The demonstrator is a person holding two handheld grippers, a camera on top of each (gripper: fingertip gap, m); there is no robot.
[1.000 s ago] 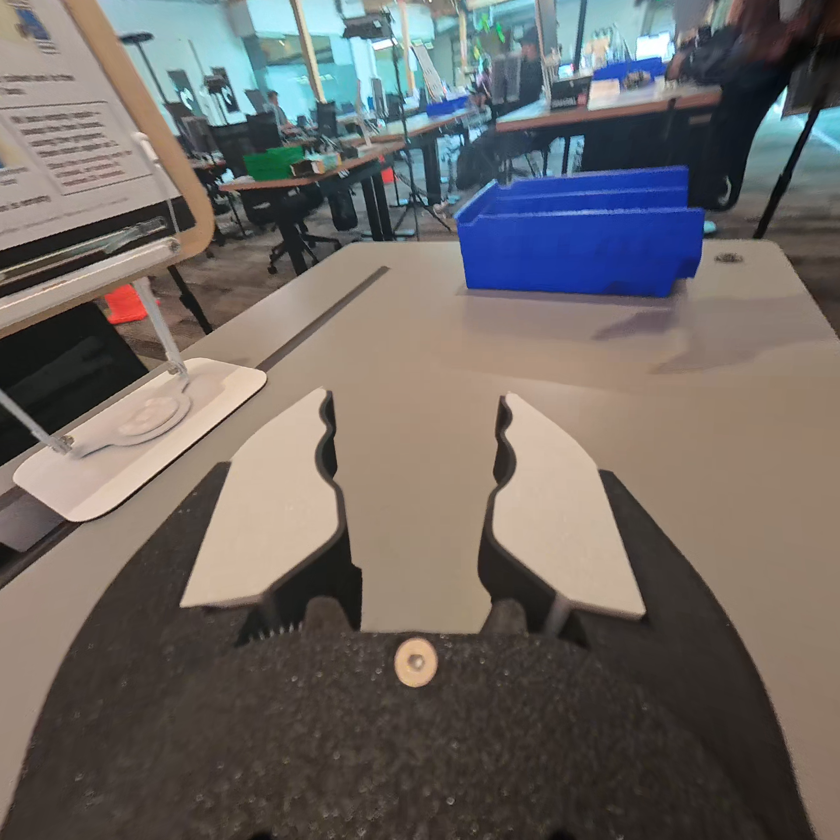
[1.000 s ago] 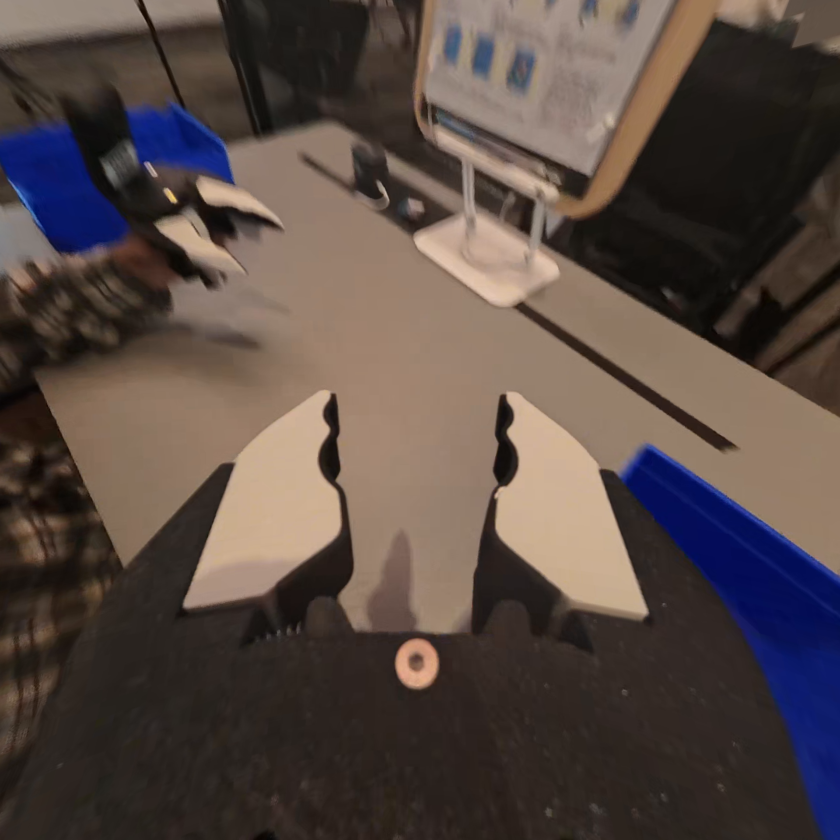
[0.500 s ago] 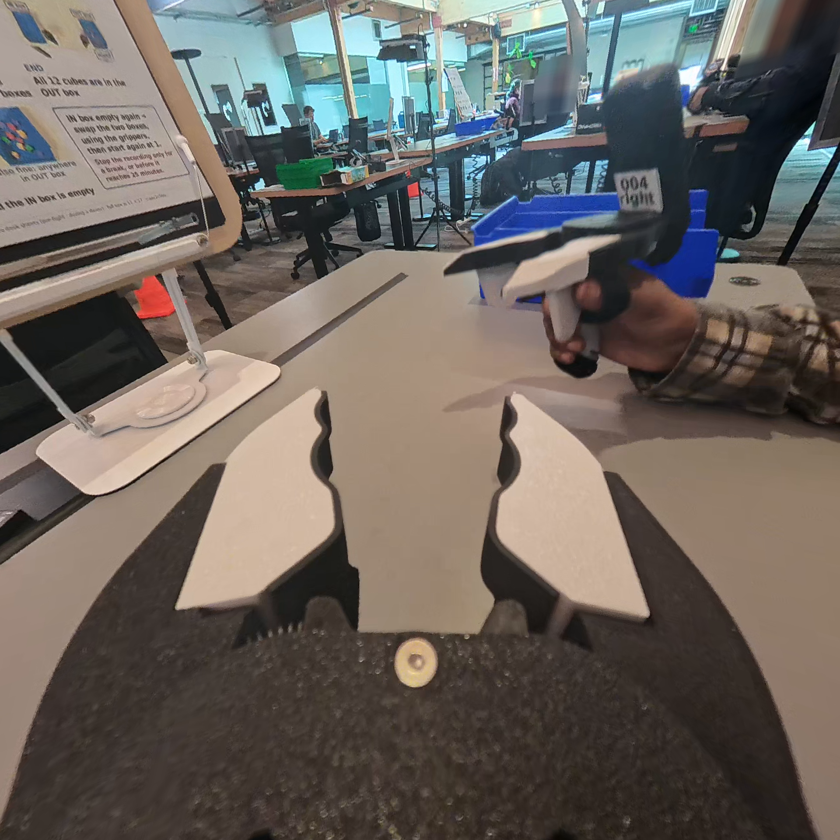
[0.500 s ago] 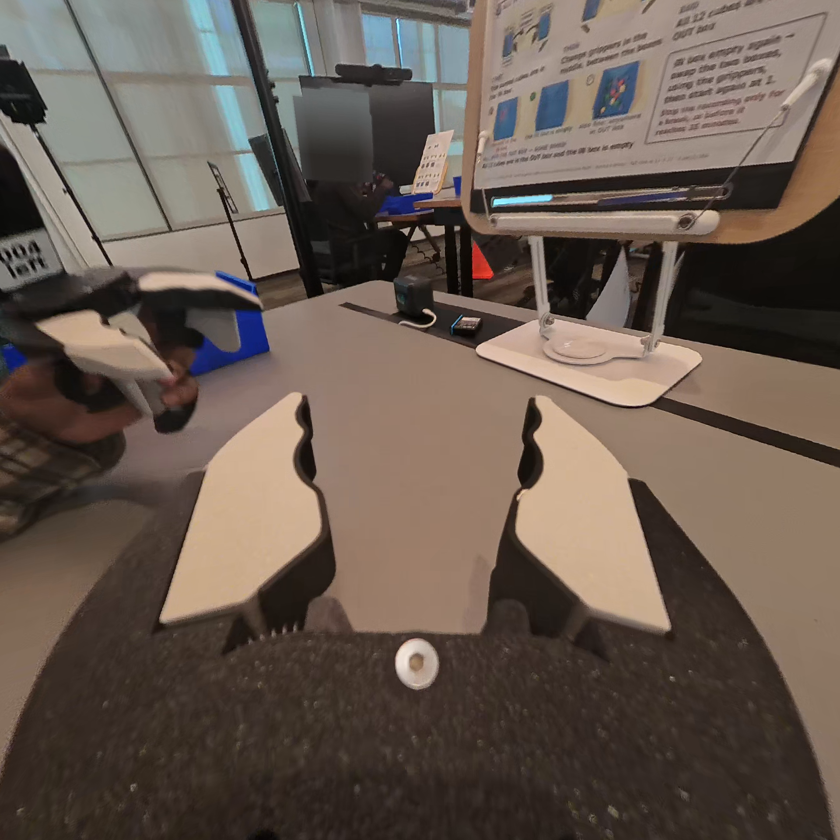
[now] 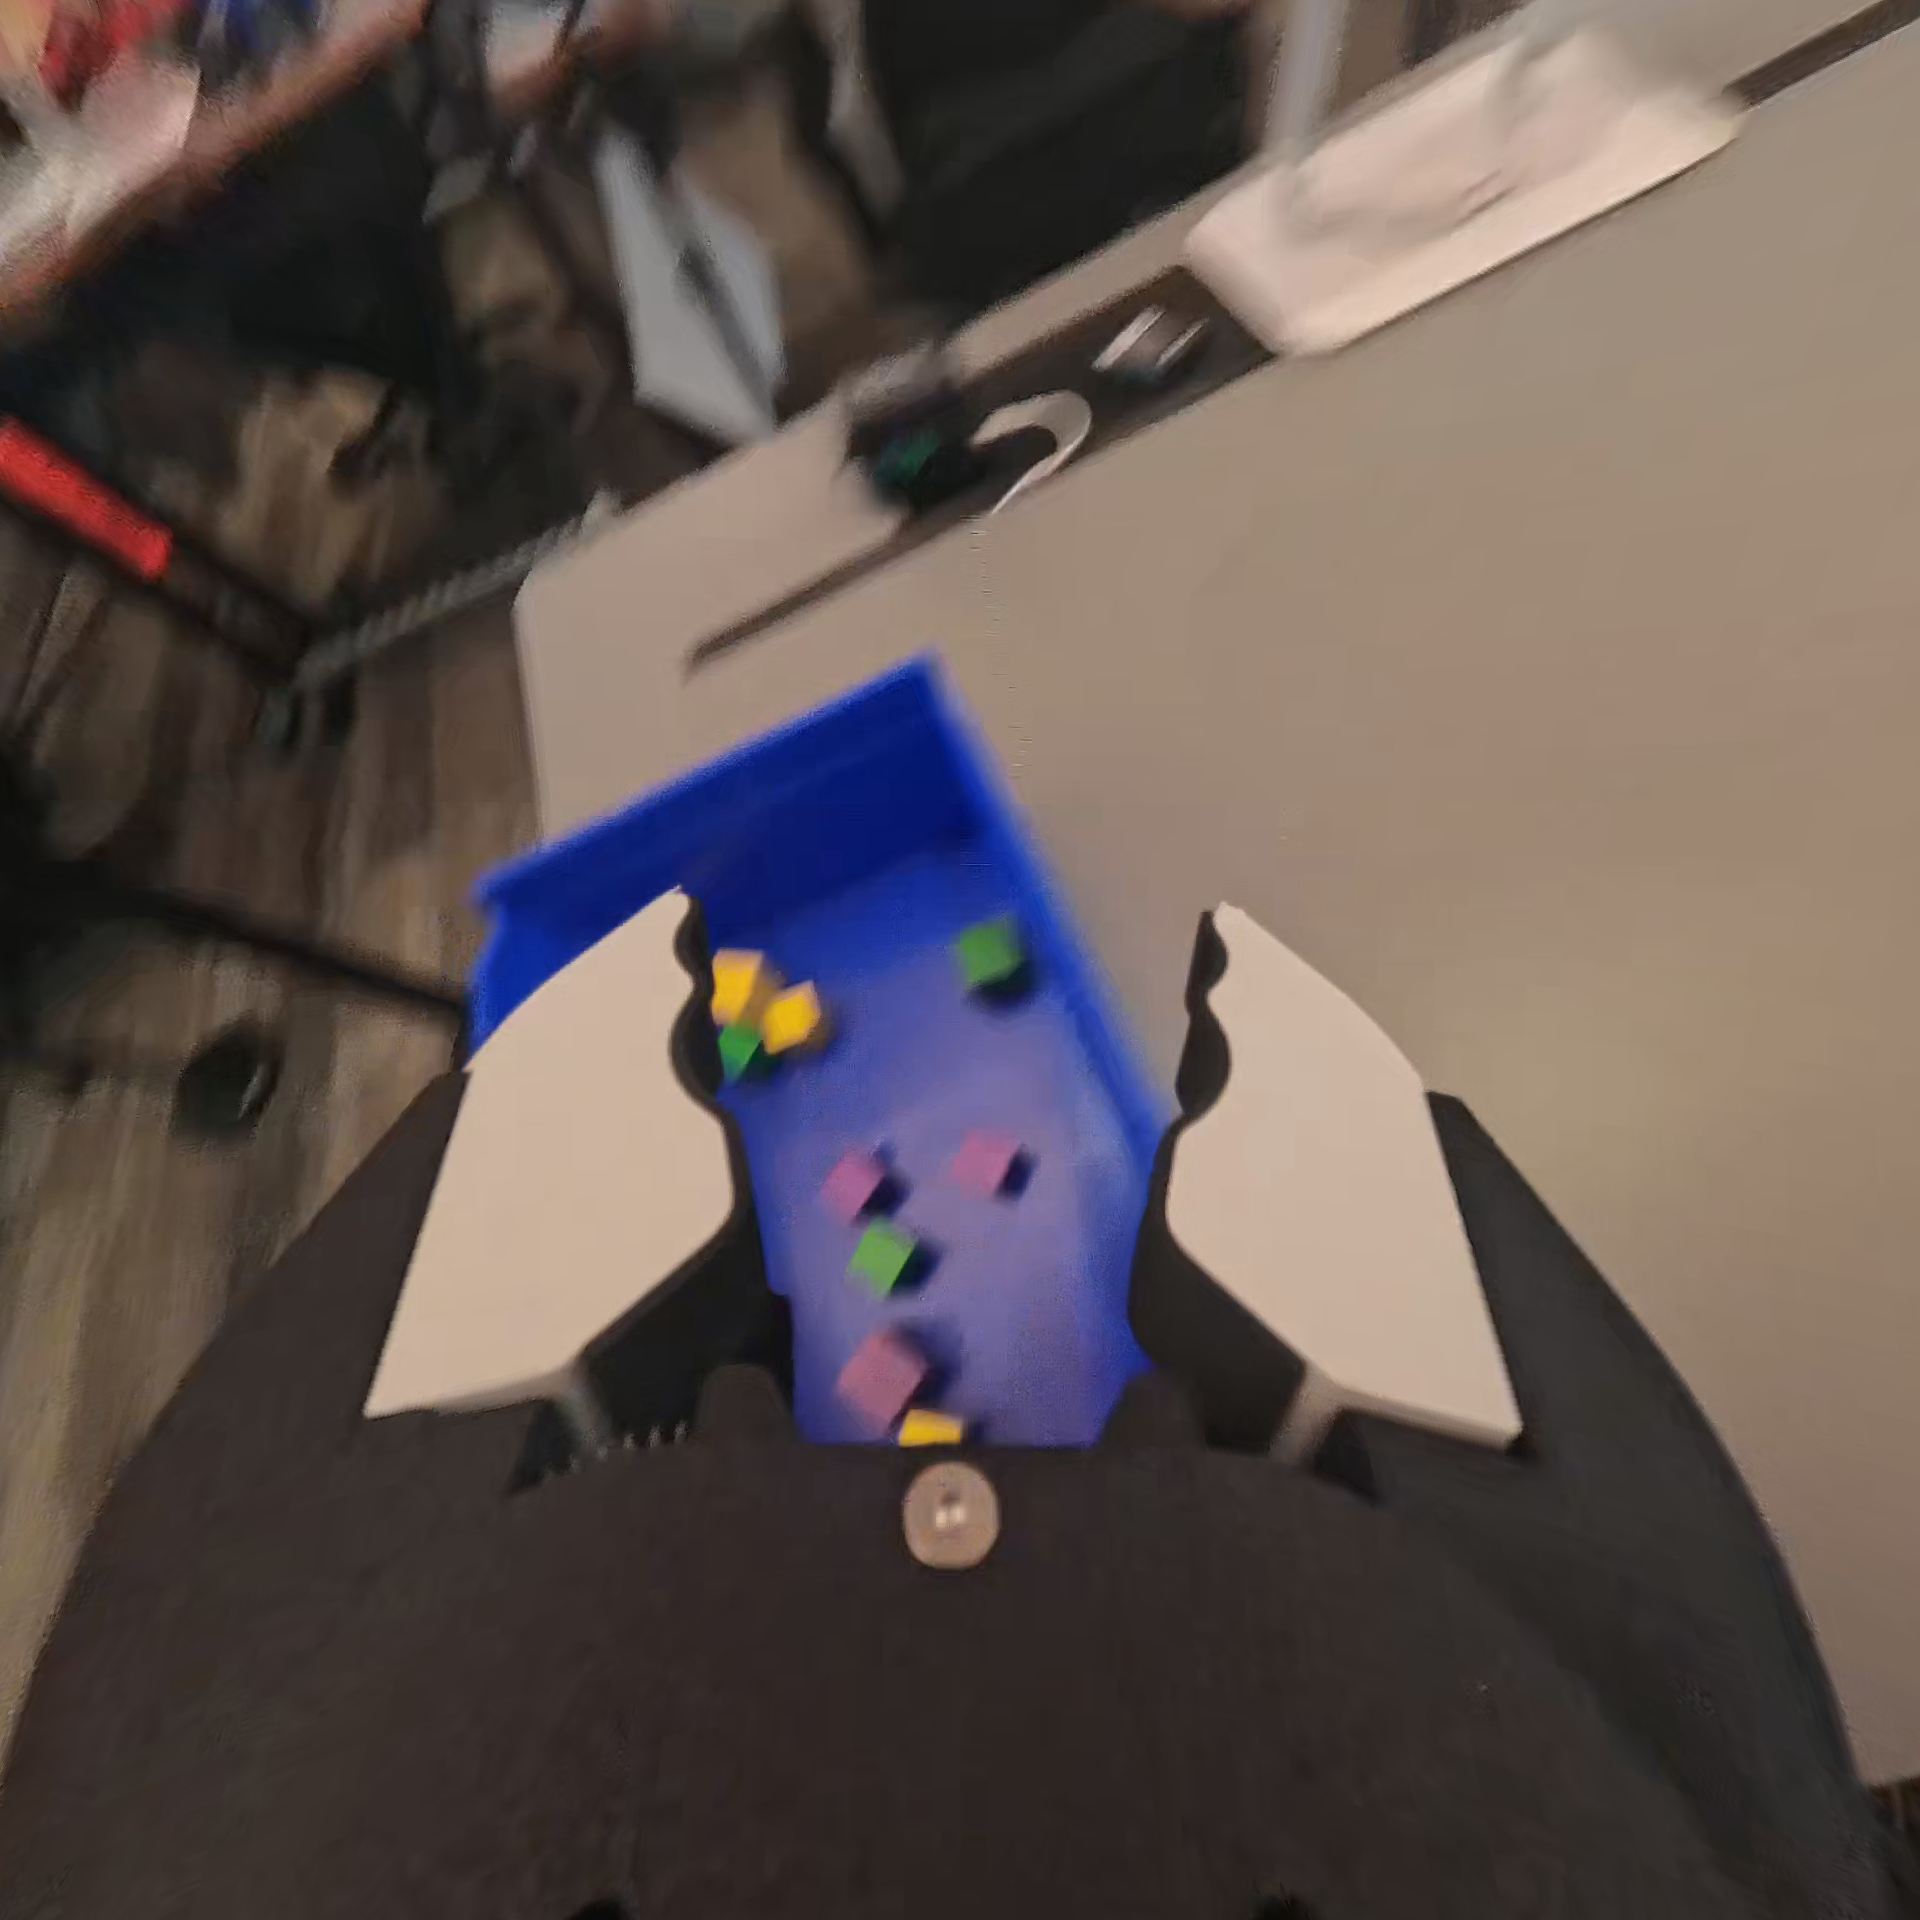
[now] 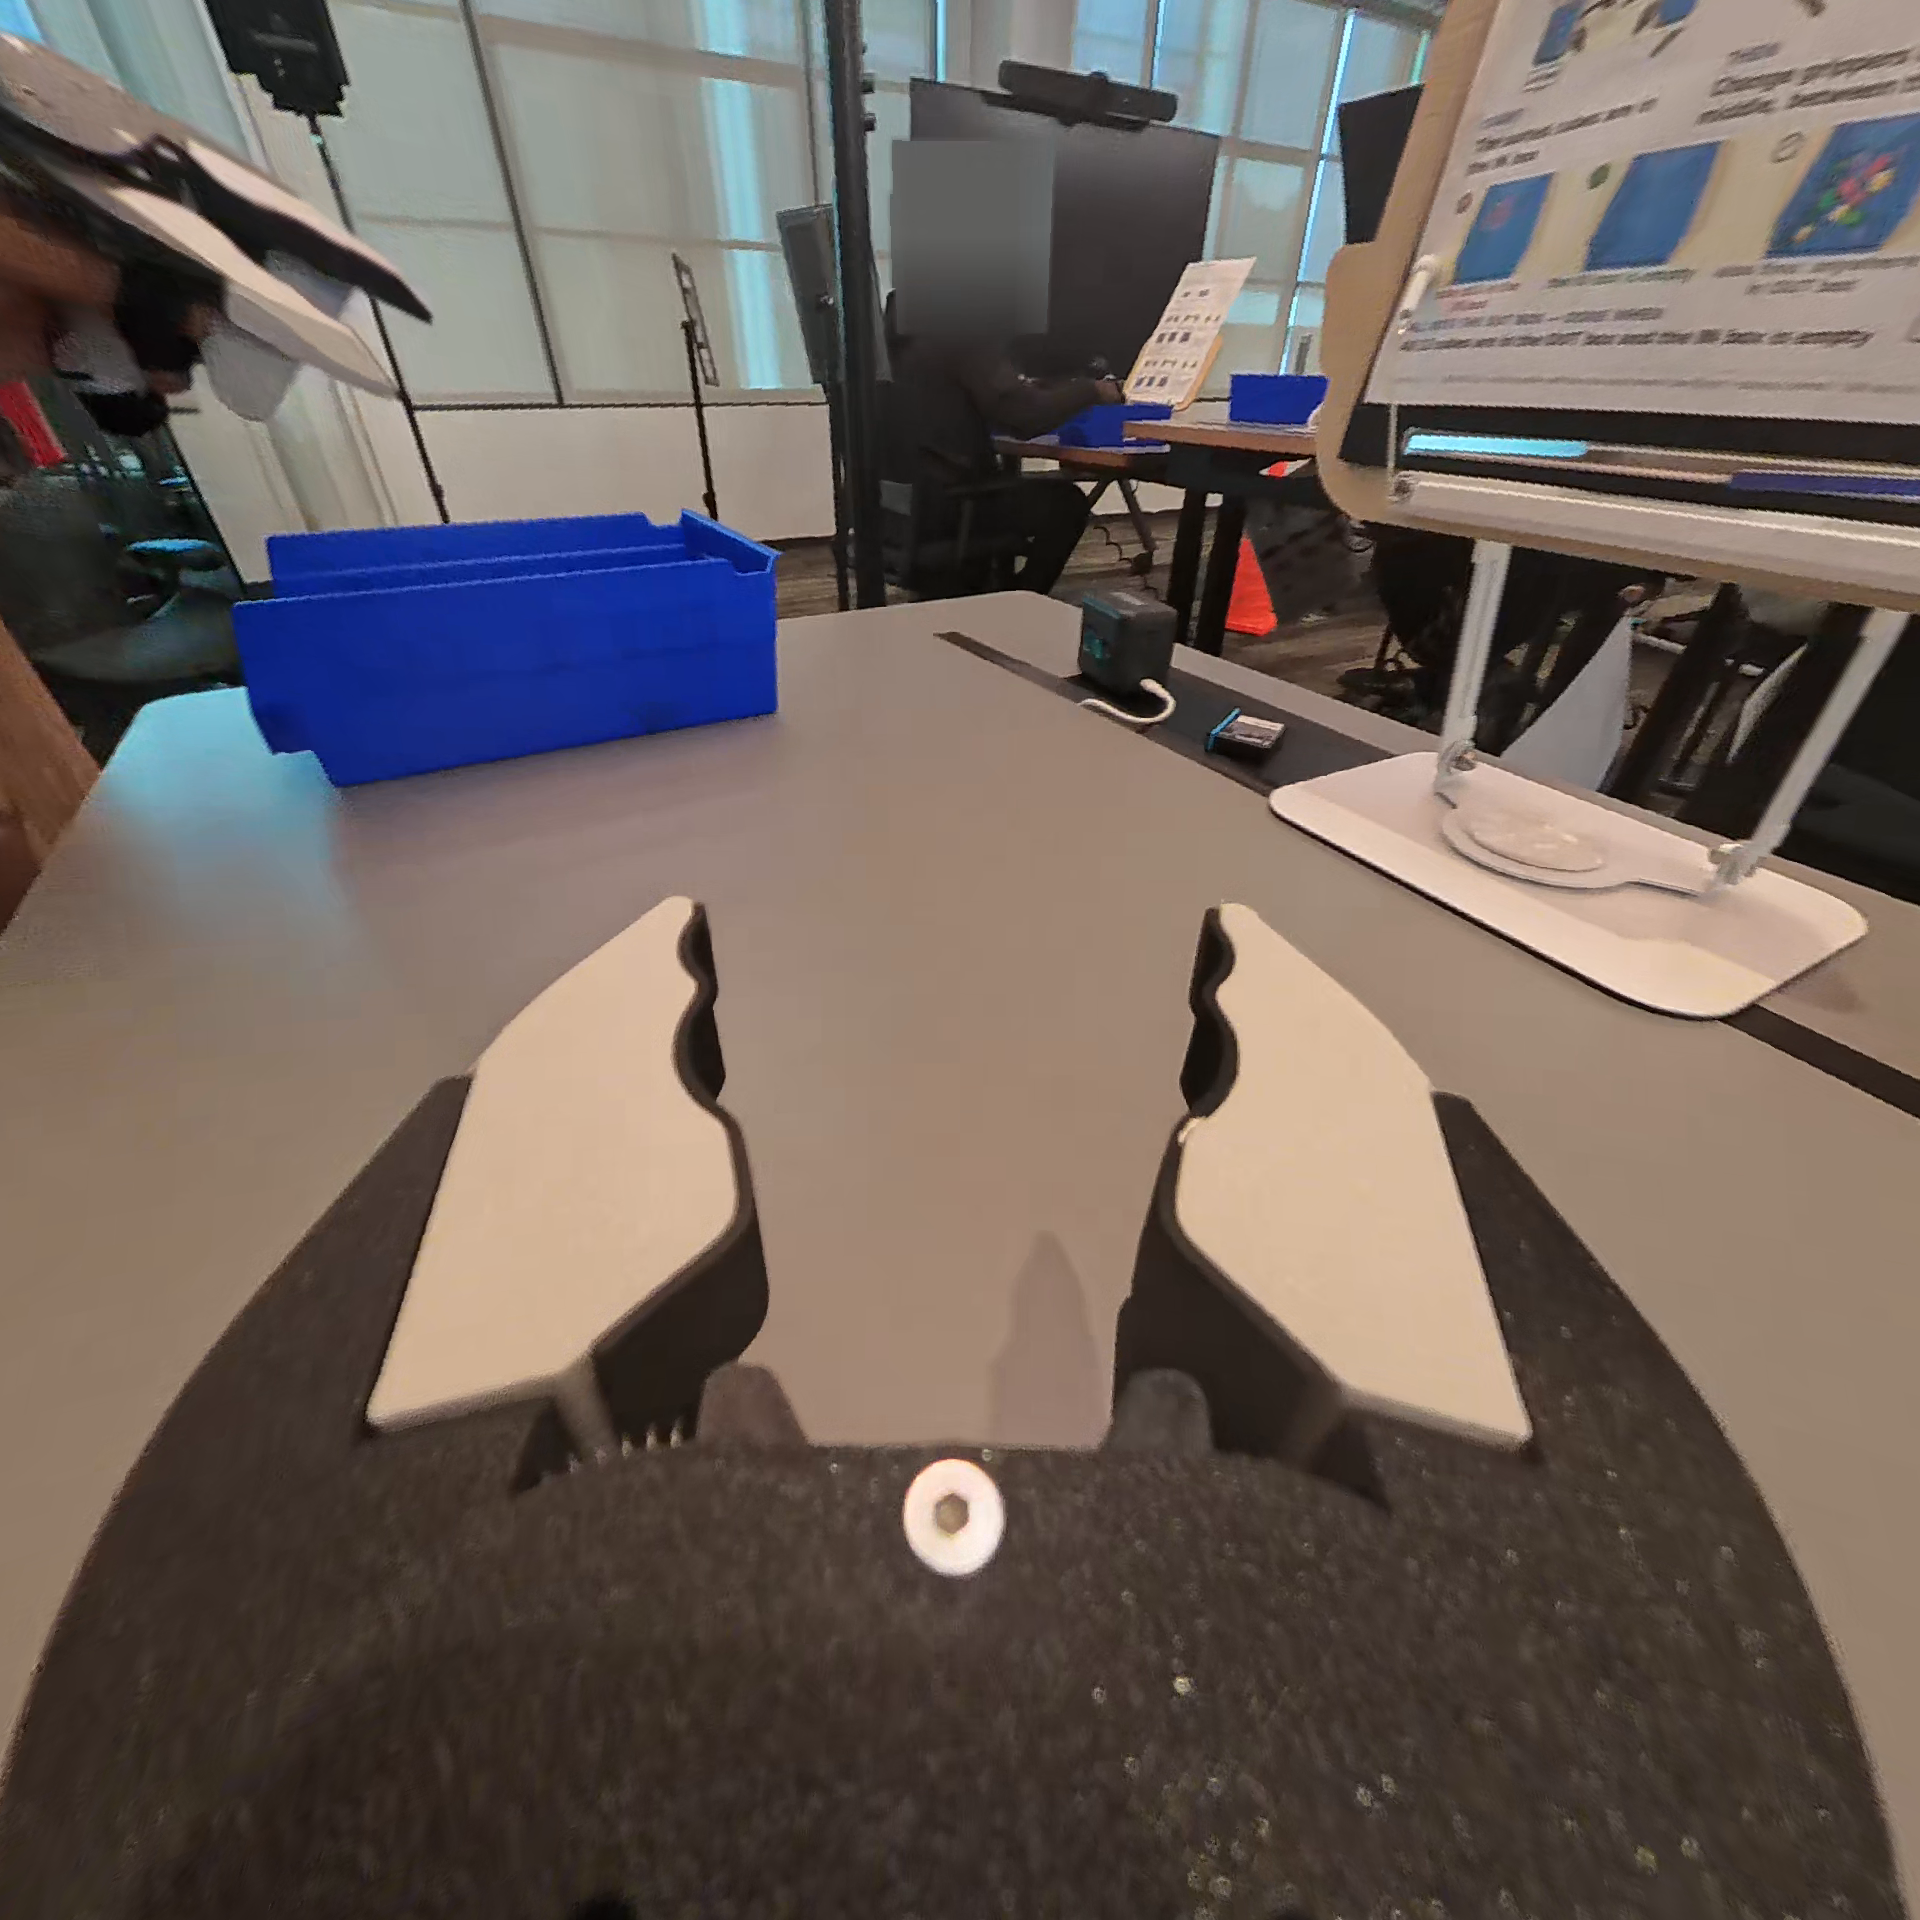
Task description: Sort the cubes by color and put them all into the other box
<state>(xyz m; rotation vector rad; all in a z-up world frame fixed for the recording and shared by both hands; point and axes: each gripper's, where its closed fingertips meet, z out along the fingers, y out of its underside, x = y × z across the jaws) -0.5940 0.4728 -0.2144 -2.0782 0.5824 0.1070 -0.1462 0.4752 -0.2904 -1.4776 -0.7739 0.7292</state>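
Observation:
In the blurred left wrist view, my left gripper (image 5: 945, 925) is open and empty, held high above a blue box (image 5: 966, 831) on the grey table. Inside lie yellow cubes (image 5: 790, 1013), green cubes (image 5: 985, 951) and purple cubes (image 5: 881, 1377), scattered. In the right wrist view, my right gripper (image 6: 951, 920) is open and empty, low over the bare table. The same blue box (image 6: 509, 644) stands at the table's far left. The left gripper (image 6: 260, 281) shows raised at the upper left, above that box.
A white stand base (image 6: 1558, 883) carrying an instruction board (image 6: 1662, 229) sits at the right. A small black device (image 6: 1127, 639) with a white cable lies in the table's dark slot. The table edge runs just left of the box. A person sits at a far desk.
My left gripper has lifted and swung over the blue box, now looking down into it. My right gripper has turned left and lowered; both stay open.

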